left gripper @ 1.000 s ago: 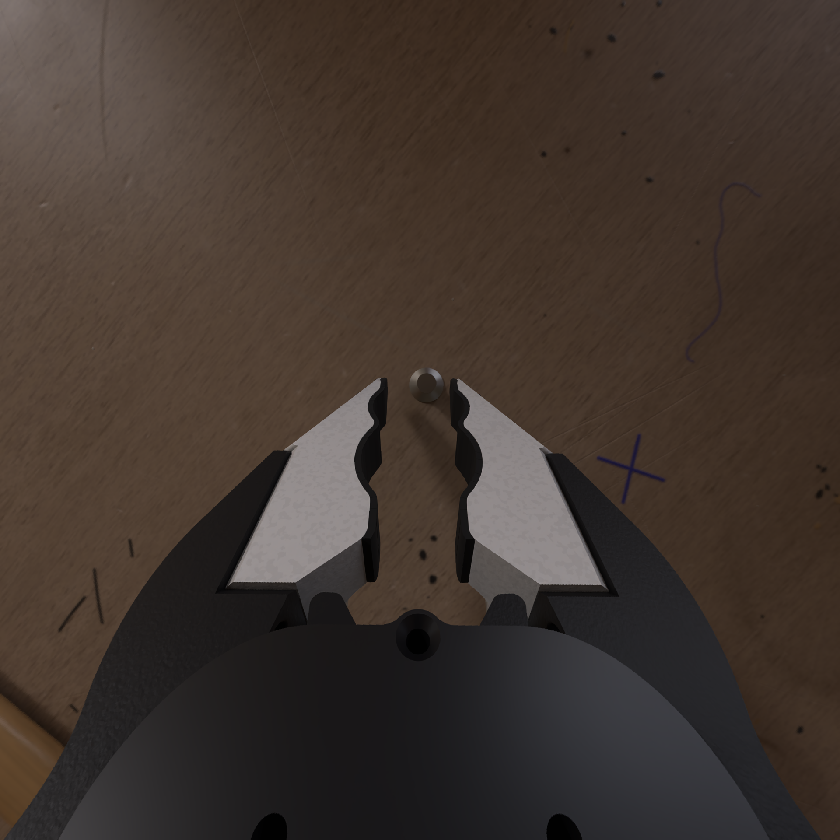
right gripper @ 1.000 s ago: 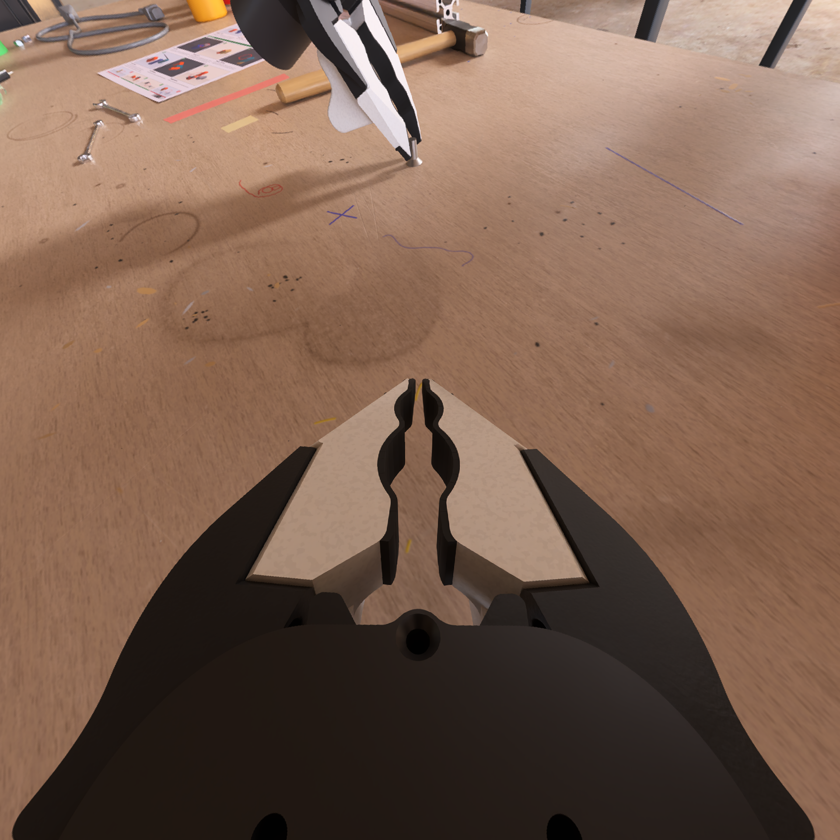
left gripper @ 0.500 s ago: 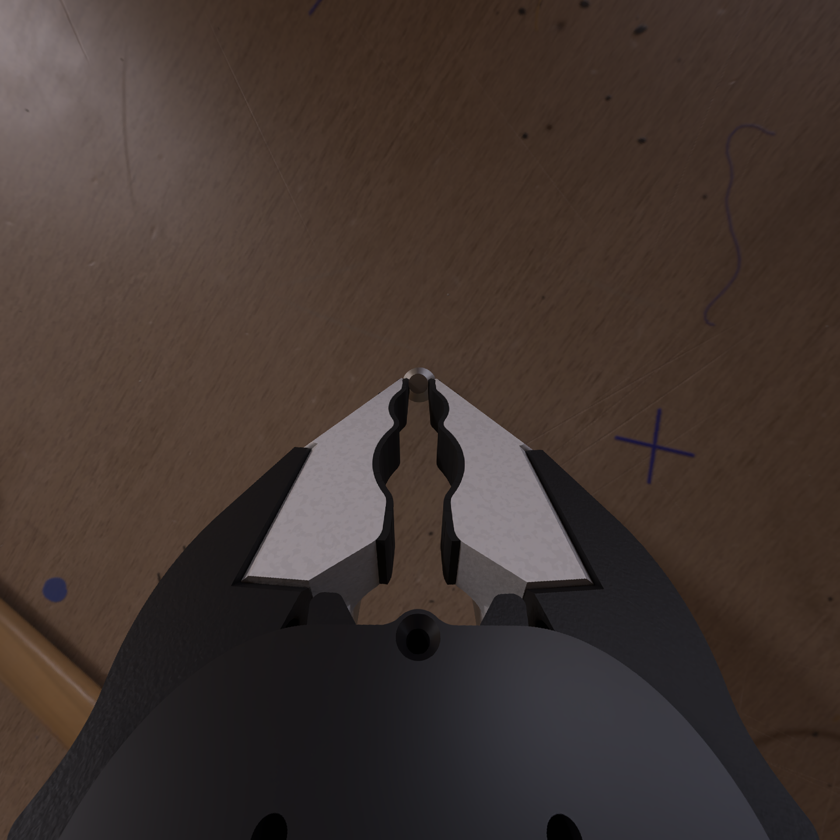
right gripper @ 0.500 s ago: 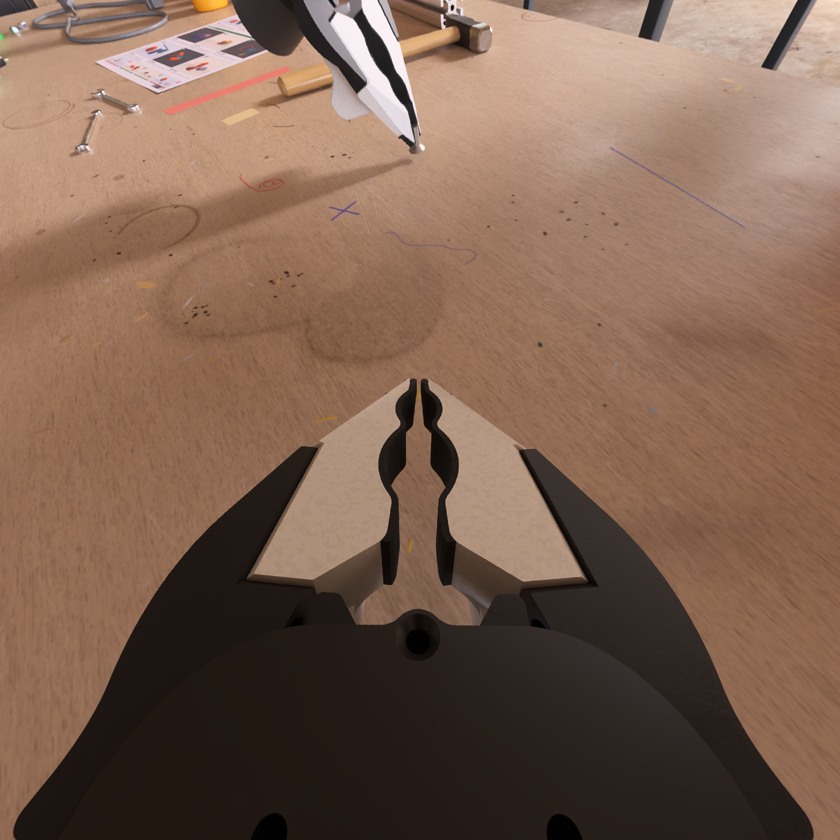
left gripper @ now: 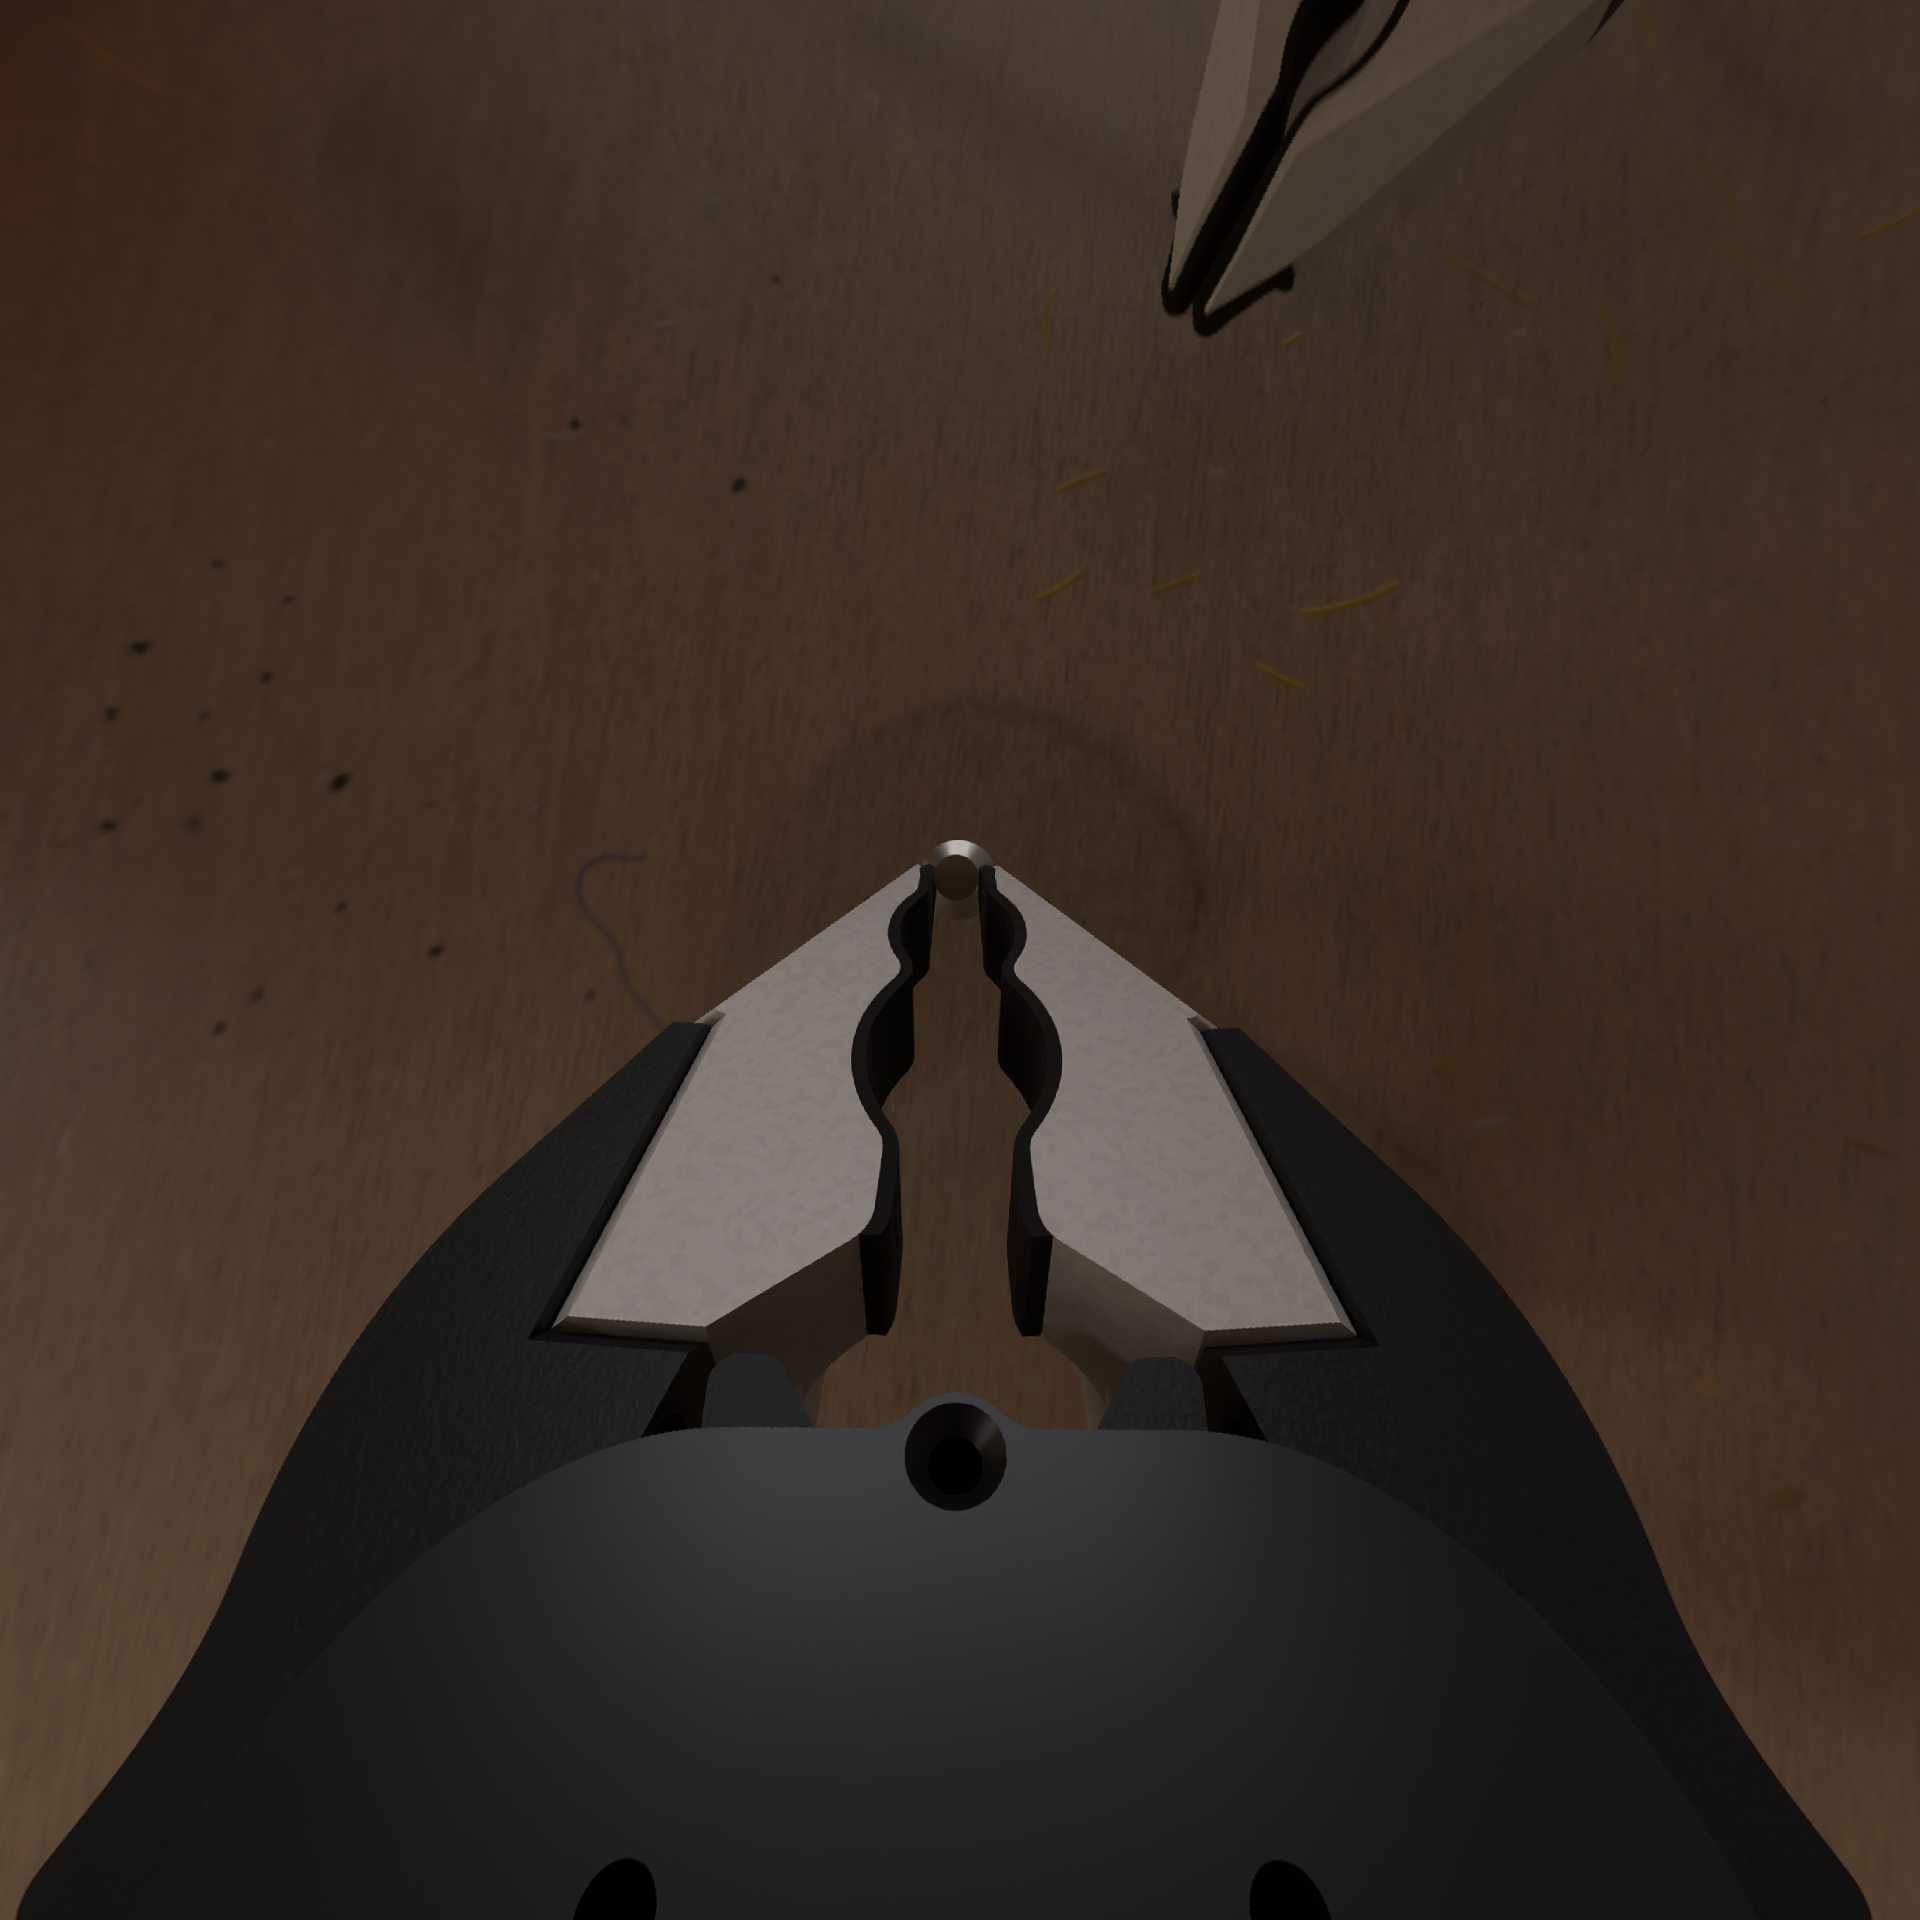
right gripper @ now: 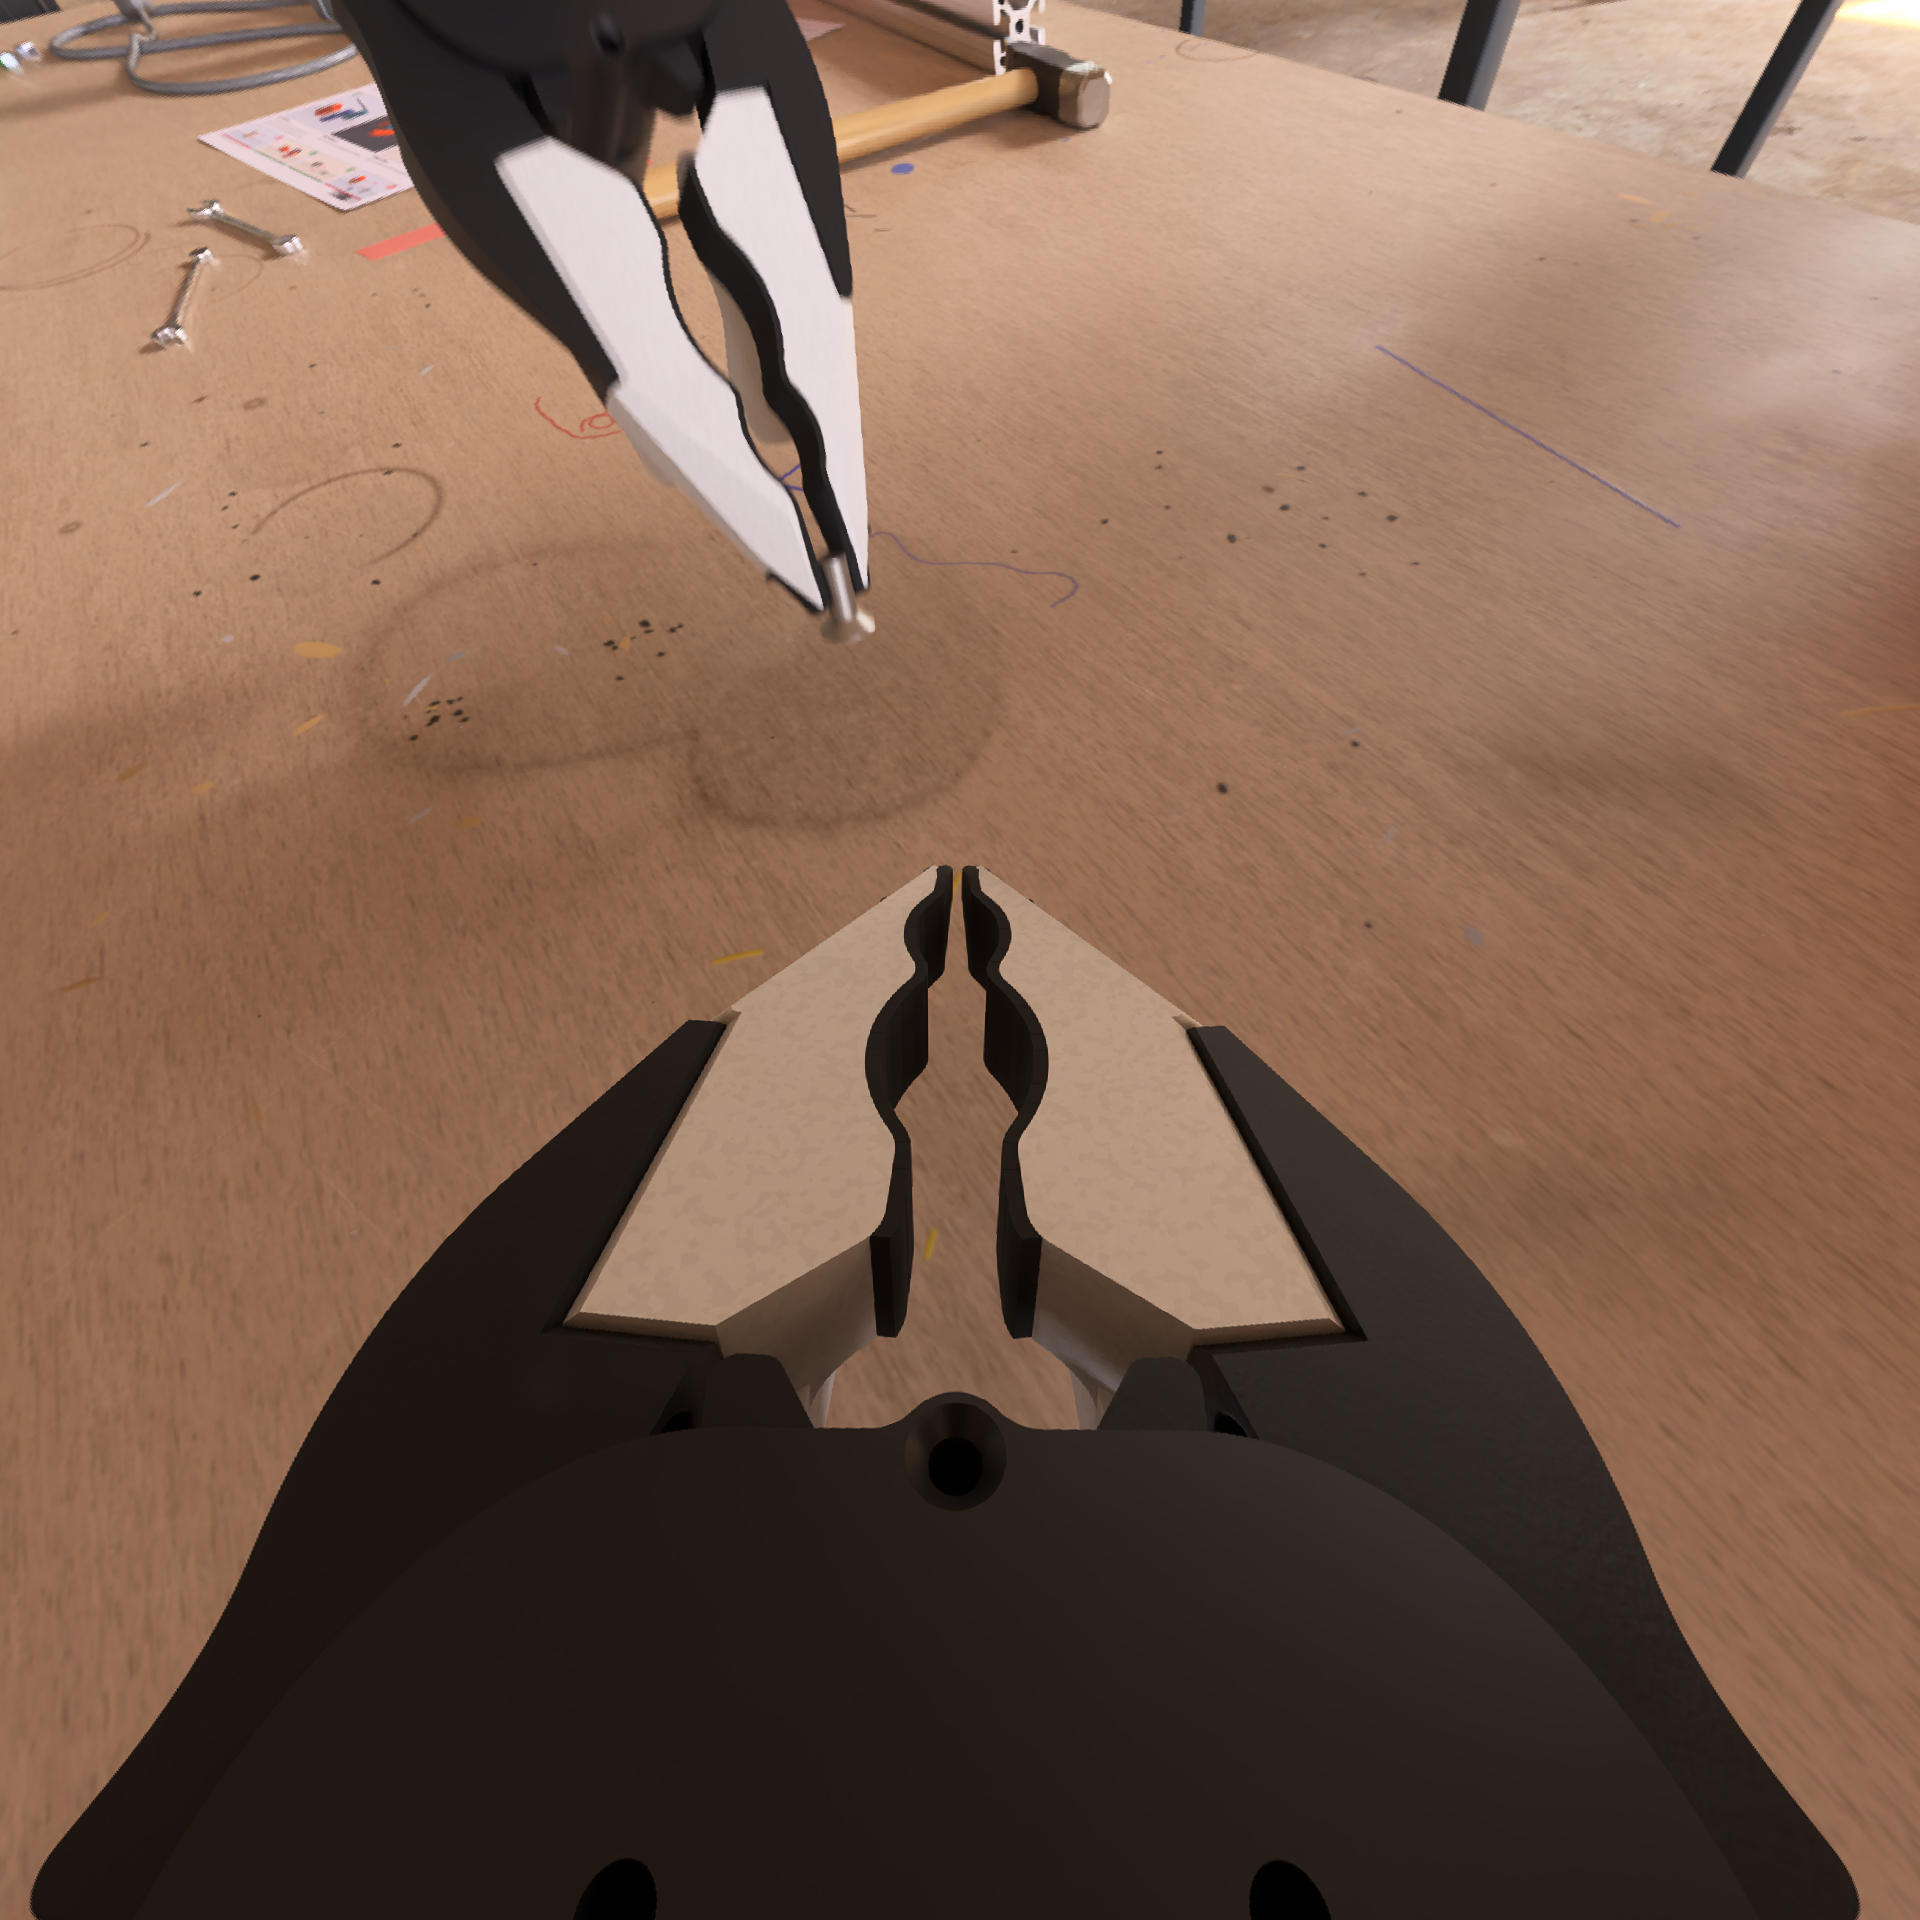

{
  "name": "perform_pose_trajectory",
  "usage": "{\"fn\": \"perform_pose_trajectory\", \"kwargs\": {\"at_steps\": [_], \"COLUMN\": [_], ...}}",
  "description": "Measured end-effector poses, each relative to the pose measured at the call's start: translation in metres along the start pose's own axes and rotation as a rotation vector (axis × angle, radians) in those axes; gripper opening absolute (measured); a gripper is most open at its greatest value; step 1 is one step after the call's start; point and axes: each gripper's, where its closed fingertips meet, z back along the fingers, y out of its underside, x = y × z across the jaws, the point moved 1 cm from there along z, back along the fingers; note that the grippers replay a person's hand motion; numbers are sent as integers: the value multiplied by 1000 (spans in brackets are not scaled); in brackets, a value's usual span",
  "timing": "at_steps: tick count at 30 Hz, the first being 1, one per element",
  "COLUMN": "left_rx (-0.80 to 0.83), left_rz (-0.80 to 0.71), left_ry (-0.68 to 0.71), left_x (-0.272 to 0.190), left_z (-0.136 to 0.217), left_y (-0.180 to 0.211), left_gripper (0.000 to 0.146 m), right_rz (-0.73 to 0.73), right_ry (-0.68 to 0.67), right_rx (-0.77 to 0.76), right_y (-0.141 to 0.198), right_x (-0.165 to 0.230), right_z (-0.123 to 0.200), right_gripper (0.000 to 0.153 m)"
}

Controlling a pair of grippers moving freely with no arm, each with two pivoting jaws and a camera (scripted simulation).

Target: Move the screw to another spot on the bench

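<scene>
The small grey metal screw is pinched between the tips of my left gripper, which is shut on it and points down at the wooden bench. In the right wrist view the left gripper hangs above the bench with the screw head-down at its tips, clear of the surface, over a dark round stain. My right gripper is shut and empty, low over the bench nearer the front; its tips also show in the left wrist view.
A wooden-handled hammer, a printed sheet, two small wrenches, a cable loop and a metal rail lie at the far side. Pen marks and dark specks dot the bench. Table legs stand beyond the far edge.
My left gripper closed on the screw, lifted it off the bench and carried it toward my right gripper, over the dark stain. My right gripper has barely moved.
</scene>
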Motion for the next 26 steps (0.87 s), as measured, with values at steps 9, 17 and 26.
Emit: {"fn": "perform_pose_trajectory", "kwargs": {"at_steps": [9, 17, 26], "left_rx": [81, -59, -289], "left_rz": [31, 129, 80], "left_ry": [27, 138, 3], "left_x": [0, -3, 18], "left_z": [-26, -6, 3], "left_y": [5, -2, -41], "left_gripper": [38, 46, 50], "right_rz": [0, -15, -17], "right_ry": [53, 52, 66], "right_rx": [28, 22, 5], "right_y": [8, 14, 11], "right_x": [-13, -21, -24], "right_z": [11, 23, 23], "right_gripper": [4, 5, 6]}}
